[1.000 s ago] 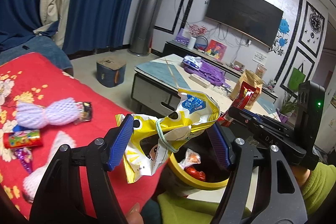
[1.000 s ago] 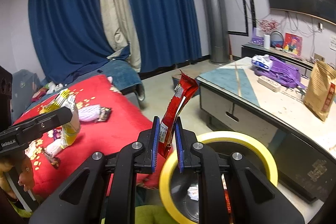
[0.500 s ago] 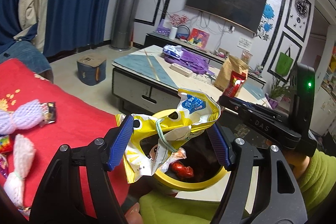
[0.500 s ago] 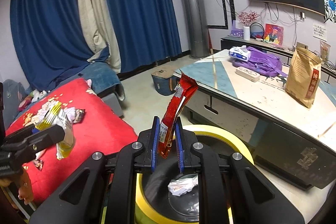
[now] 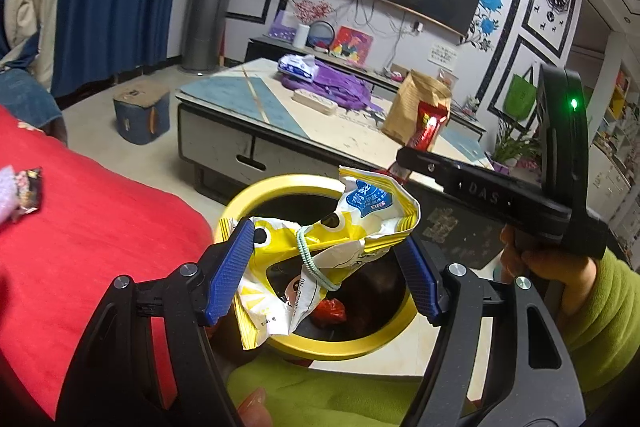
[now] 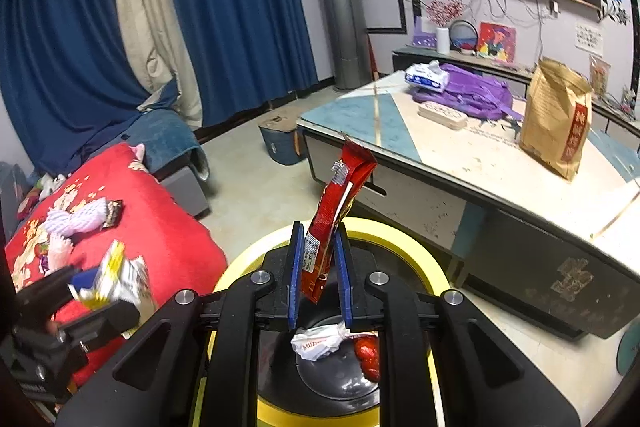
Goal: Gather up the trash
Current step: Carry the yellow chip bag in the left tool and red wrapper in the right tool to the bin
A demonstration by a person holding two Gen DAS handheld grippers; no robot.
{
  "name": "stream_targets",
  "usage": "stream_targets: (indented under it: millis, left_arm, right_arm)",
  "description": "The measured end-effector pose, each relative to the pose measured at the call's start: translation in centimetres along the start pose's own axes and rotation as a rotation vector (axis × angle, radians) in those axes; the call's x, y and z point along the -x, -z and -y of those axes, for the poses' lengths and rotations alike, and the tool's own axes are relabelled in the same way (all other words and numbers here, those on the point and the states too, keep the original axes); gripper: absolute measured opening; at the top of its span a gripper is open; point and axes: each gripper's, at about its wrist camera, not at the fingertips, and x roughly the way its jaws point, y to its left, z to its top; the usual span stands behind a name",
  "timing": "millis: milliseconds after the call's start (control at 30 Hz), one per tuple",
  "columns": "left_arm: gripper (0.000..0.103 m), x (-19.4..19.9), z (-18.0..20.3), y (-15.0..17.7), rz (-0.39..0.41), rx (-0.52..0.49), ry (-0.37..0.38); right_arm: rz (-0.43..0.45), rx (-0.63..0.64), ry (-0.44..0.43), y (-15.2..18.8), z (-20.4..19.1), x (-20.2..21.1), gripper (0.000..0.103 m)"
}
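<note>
My left gripper (image 5: 328, 267) is shut on a crumpled yellow snack bag (image 5: 320, 247) and holds it over the near rim of a black bin with a yellow rim (image 5: 280, 187). My right gripper (image 6: 320, 275) is shut on a red wrapper (image 6: 336, 207) that stands upright above the same bin (image 6: 404, 235). Inside the bin lie a white crumpled wrapper (image 6: 320, 341) and a red piece (image 6: 368, 351). The right gripper with its red wrapper (image 5: 430, 125) also shows in the left wrist view, beyond the bin.
A red blanket (image 6: 152, 227) lies left of the bin with white foam nets (image 6: 80, 219) and a dark wrapper (image 6: 112, 213) on it. A low coffee table (image 6: 480, 163) stands to the right, with a brown paper bag (image 6: 556, 119) and a purple bag (image 6: 476, 95).
Both grippers have moved from beside the red blanket to over the bin, each with its item still held. The right gripper's jaws look slightly wider apart than before.
</note>
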Motion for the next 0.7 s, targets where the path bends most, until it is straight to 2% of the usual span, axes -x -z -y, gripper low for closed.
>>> stream_targets:
  millis: [300, 700]
  left_arm:
    - [0.062, -3.4, 1.0, 1.0, -0.054, -0.049, 0.025]
    - [0.063, -6.4, 0.9, 1.6, -0.125, -0.065, 0.014]
  right_arm:
    - [-0.049, -0.036, 0.006, 0.5, 1.4, -1.4, 0.017]
    - [-0.087, -0.112, 0.004, 0.9, 3.4, -2.6, 0.020]
